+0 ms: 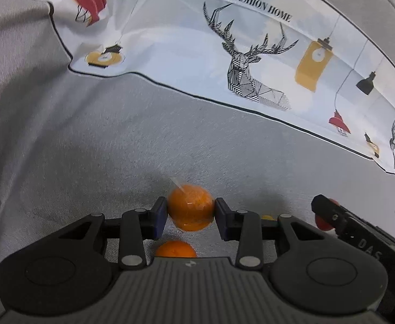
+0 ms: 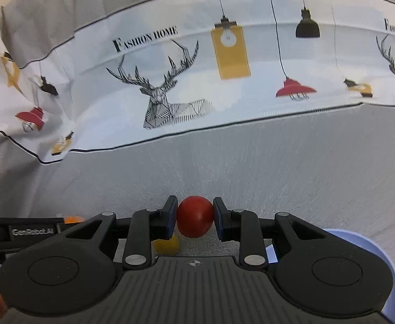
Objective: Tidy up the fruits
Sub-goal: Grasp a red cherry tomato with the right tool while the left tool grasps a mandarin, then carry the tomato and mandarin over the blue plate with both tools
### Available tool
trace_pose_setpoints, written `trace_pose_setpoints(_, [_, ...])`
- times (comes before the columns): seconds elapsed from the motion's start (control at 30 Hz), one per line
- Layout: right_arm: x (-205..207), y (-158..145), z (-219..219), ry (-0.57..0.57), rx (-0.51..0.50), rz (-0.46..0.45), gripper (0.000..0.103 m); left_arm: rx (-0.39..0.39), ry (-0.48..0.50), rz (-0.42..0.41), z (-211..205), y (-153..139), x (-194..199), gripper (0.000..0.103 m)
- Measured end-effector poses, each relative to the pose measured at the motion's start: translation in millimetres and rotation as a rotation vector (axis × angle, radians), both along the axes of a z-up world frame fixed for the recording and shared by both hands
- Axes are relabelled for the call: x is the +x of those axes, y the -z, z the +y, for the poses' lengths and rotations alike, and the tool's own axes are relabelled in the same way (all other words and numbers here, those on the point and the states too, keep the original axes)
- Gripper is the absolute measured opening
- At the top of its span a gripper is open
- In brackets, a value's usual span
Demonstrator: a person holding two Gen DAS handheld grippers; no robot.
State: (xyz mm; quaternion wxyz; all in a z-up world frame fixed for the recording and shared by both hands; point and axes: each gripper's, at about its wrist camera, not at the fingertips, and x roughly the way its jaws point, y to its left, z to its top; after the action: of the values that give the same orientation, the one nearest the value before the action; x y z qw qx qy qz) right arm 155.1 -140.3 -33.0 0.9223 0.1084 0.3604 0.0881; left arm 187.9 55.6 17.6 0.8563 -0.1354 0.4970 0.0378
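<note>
Left wrist view first: the left gripper (image 1: 190,213) is clamped on an orange fruit (image 1: 190,210) sitting bottom centre of the frame, both dark pads pressed against its sides. It looks wrapped in clear film, with a little twist of plastic poking toward the upper left. The fruit is basically round, so no real long axis to speak of. A second orange (image 1: 175,248) peeks out just below it, on the grey cloth (image 1: 89,148) and half hidden behind the gripper body. At the right edge you can see the right gripper (image 1: 325,216) with something red in it

Right wrist view: the right gripper is closed on a red fruit (image 2: 194,220), bottom centre again, pads touching both sides. It's slightly egg-shaped, longer top to bottom in the frame, narrower end pointing down. A yellow fruit (image 2: 167,245) lies on the cloth just below and left of it. A pale blue bowl (image 2: 370,245) shows at the lower right, contents not visible

My guess on progress: early-ish. Two fruits are grabbed, at least two are left on the cloth, and nothing visibly sorted yet
</note>
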Motion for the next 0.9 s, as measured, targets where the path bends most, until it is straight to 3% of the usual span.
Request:
trace_pose_setpoints(0.43, [-31,-29,-9,-0.1,-0.095,-0.02,0.03,0.061,0.136,-0.048,-26,-18,-3,0.042])
trace_pose_setpoints(0.7, [-56,-31,-41,-0.079,-0.095,-0.012,0.03,0.134,0.248,-0.082,-54,-23,-15,0.042])
trace_pose_setpoints(0.9, [-73,-28,-67,-0.062,-0.111,-0.003,0.03,0.144,0.321,-0.124,-79,-30,-27,0.042])
